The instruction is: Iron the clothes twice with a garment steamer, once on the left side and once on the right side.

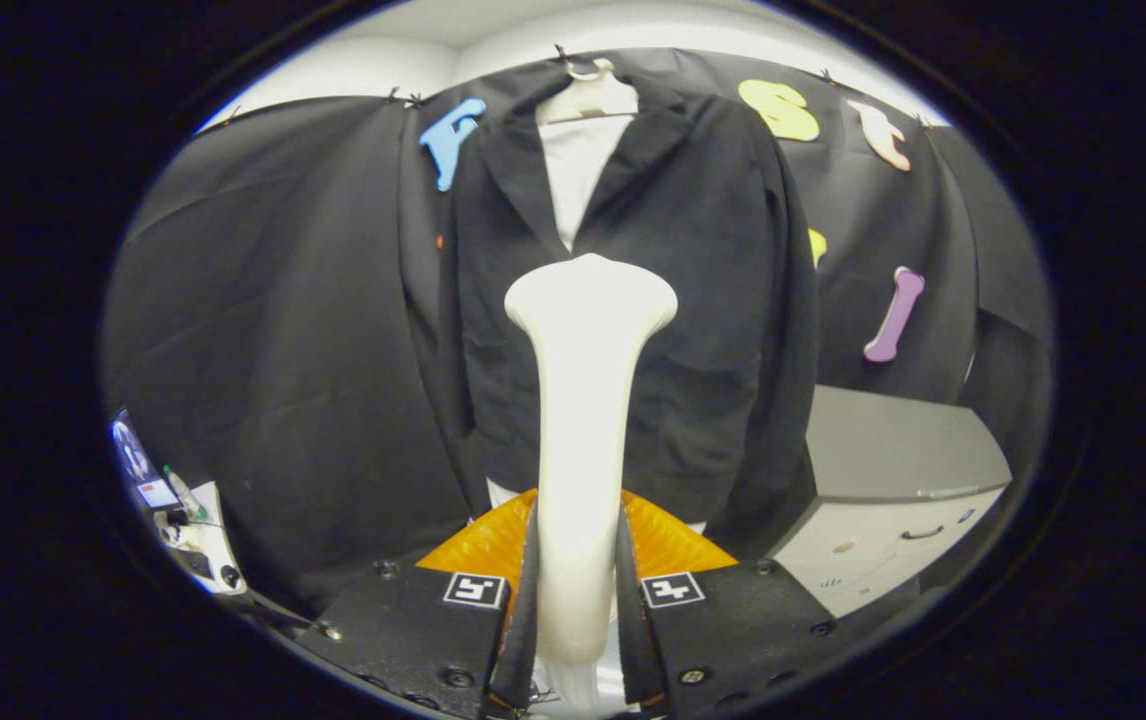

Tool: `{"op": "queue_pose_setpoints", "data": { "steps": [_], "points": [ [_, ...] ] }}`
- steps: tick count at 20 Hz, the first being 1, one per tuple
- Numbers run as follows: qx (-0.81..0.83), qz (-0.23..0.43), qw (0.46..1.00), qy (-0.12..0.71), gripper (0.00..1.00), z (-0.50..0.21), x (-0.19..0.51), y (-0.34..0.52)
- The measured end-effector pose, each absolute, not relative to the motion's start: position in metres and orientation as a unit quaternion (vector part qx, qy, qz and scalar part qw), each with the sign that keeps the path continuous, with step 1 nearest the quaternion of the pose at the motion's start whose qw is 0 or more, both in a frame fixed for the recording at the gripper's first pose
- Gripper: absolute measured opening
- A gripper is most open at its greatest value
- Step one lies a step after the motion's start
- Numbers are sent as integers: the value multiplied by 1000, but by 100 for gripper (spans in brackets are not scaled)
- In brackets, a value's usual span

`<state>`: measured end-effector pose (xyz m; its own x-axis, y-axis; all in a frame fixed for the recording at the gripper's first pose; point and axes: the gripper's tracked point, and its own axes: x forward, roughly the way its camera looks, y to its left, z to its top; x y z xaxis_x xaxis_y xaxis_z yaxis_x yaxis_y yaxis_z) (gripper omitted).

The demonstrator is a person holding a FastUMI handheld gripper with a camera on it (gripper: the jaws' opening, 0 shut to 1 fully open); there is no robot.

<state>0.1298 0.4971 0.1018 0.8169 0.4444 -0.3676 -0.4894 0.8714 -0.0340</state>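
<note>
Two fingers (525,600) of our gripper (578,600) are clamped tight on the white garment steamer (585,420), and we see its flared head upright just ahead, squarely before the black jacket (693,300) hanging on a white hanger (588,98), grey cabinet (893,480) alongside.

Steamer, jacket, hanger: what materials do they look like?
Steamer, clamped in the tool: smooth cream plastic with a glossy sheen. Jacket: matte black woven cloth, softly creased. Hanger: white, probably plastic.
</note>
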Motion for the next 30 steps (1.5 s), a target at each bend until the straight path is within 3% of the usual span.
{"op": "queue_pose_setpoints", "data": {
  "steps": [8,15,19,30],
  "points": [
    [-62,287,951,100,36,198,119,581],
    [-68,299,949,73,36,239,158,677],
    [-73,293,950,79,36,240,189,708],
    [-86,281,947,129,36,191,210,685]
  ]
}}
